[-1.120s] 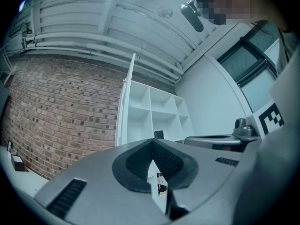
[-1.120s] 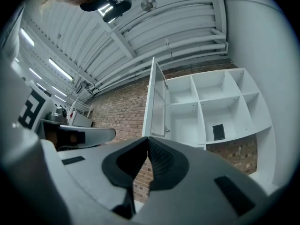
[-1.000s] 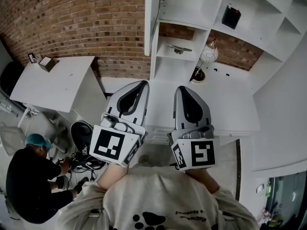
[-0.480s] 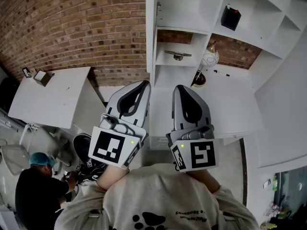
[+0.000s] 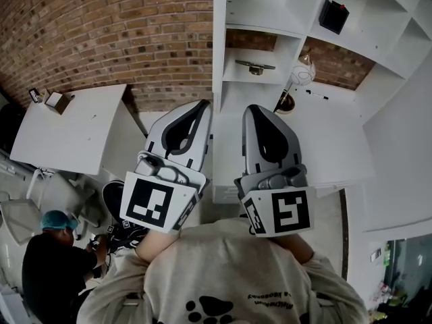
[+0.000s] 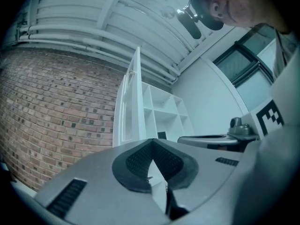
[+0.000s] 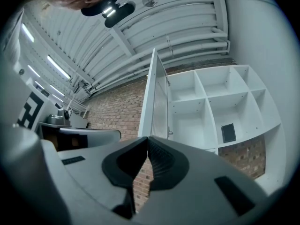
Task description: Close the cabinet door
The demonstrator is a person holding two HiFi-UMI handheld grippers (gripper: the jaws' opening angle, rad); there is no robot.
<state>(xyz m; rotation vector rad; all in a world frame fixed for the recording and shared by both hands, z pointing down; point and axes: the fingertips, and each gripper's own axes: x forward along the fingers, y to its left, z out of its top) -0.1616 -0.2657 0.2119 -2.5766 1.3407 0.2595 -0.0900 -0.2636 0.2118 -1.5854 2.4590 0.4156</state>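
Two smooth grey hand-held grippers [image 5: 202, 104] [image 5: 254, 108], flat white cabinet door [image 7: 157, 97]

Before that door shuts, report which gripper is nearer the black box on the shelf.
Right. The right gripper sits below and left of the black box; the left gripper is farther left, across the open cabinet door.

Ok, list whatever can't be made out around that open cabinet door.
- Cabinet door: nearly edge-on in the head view and both gripper views, so its face and any handle can't be made out.
- Black item on a shelf: too small in the head view to identify.
- Cabinet: in the head view its lower front is hidden behind the left gripper and right gripper, and its top is cut off by the upper edge.
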